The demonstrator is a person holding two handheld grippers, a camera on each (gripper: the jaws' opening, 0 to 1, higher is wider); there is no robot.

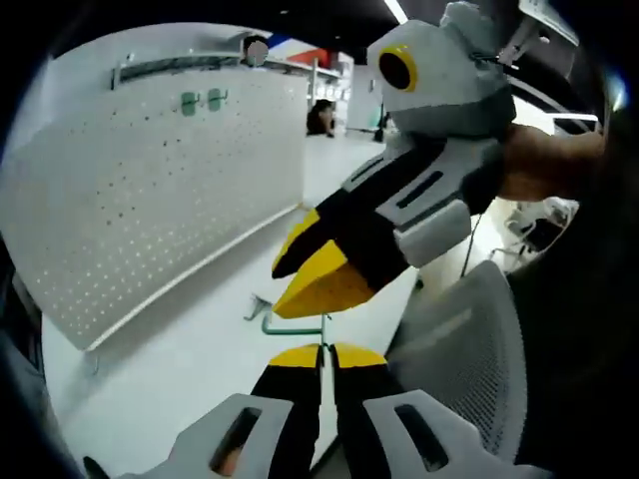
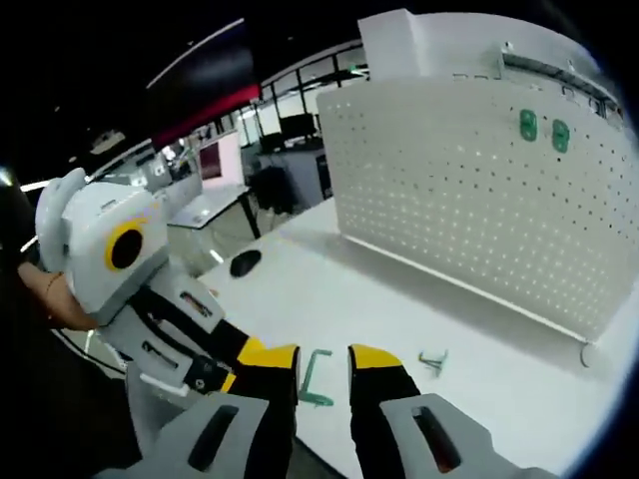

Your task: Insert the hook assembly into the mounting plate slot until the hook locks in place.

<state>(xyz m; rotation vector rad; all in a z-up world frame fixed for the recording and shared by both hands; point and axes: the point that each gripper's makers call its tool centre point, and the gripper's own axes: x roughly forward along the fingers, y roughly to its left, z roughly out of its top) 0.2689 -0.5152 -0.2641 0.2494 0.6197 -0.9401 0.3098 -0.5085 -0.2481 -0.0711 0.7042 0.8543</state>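
Note:
A thin green hook (image 1: 293, 321) lies low over the white table (image 1: 170, 369), and one end runs into my left gripper (image 1: 326, 357), whose jaws are shut on it. My right gripper (image 1: 308, 264) reaches in from the upper right, its yellow tips slightly apart just above the hook. In the right gripper view the green hook (image 2: 316, 379) sits in the gap of my open right gripper (image 2: 324, 361). The left gripper (image 2: 250, 359) comes in beside it from the left. The white perforated mounting plate (image 1: 150, 190) (image 2: 479, 190) stands upright at the back of the table.
A small grey metal clip (image 1: 258, 304) (image 2: 432, 359) lies on the table near the hook. Two green pegs (image 1: 200, 100) (image 2: 544, 128) sit high on the plate. A black mouse (image 2: 245, 262) rests near the table edge. A grey mesh chair back (image 1: 469, 349) is beside the table.

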